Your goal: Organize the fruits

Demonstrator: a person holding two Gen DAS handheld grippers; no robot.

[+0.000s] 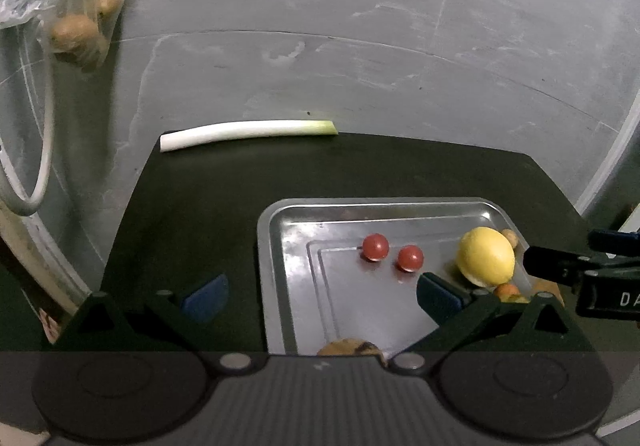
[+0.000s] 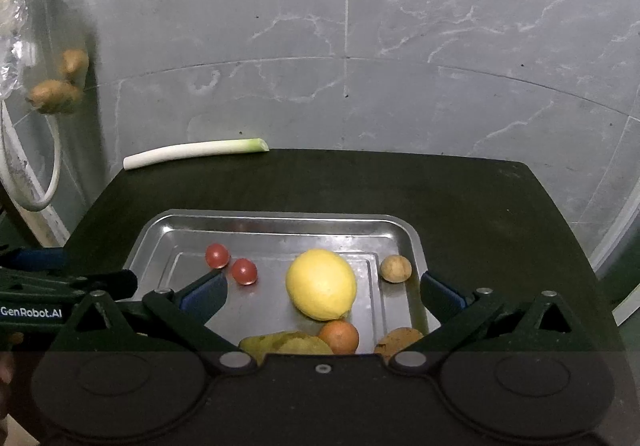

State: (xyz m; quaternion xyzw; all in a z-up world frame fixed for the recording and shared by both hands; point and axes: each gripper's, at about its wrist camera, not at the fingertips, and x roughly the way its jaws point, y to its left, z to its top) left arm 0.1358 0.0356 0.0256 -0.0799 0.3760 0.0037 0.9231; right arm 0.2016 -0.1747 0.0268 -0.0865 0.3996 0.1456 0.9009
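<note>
A metal tray (image 2: pixel 276 224) sits on a black table (image 2: pixel 480 205). It holds a yellow lemon (image 2: pixel 321 284), two red cherry tomatoes (image 2: pixel 217 255) (image 2: pixel 244 271), a small brown round fruit (image 2: pixel 395 268), a small orange fruit (image 2: pixel 339 336) and brownish pieces at the near edge. My right gripper (image 2: pixel 322 296) is open above the tray's near side, the lemon between its fingers. My left gripper (image 1: pixel 320 298) is open over the tray's left rim (image 1: pixel 264 246); the tomatoes (image 1: pixel 375 246) (image 1: pixel 410 257) and lemon (image 1: pixel 486 256) lie ahead and to the right.
A white leek stalk (image 1: pixel 248 131) lies along the table's far edge. A clear plastic bag with potatoes (image 1: pixel 76 31) hangs at the left by a grey tiled wall. A white hose (image 1: pixel 38 181) loops at the left. The right gripper's body (image 1: pixel 580 270) shows at the left view's right edge.
</note>
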